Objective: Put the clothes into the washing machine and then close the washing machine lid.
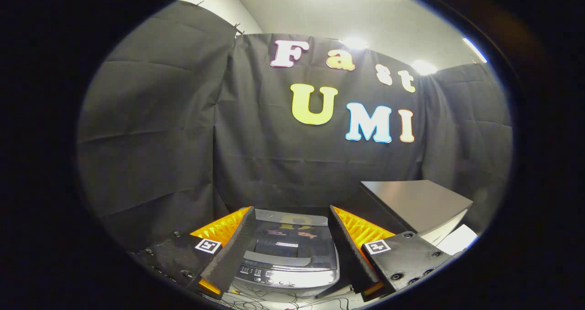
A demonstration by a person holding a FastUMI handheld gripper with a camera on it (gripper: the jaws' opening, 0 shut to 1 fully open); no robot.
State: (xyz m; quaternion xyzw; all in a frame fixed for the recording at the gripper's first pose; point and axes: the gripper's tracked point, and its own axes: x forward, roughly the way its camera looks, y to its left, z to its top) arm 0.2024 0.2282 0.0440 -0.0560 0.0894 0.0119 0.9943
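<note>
Tool (290, 250) spread wide, gripping nothing, raised over the washing machine.

Washing machine (288, 255) sits between and just beyond both fingers (233, 250); its glossy dark lid (285, 241) lies flat and closed, contents not discernible. A grey box-shaped unit (418, 205) stands near, right of the machine. Cables (260, 301) trail below.

The washing machine lid (288, 242) looks like glossy dark glass or plastic, mirroring the room. The parted gripper (290, 250) fingers (235, 250) carry matt, ribbed black pads over orange plastic. The grey box (418, 205) at right appears smooth, satin.
</note>
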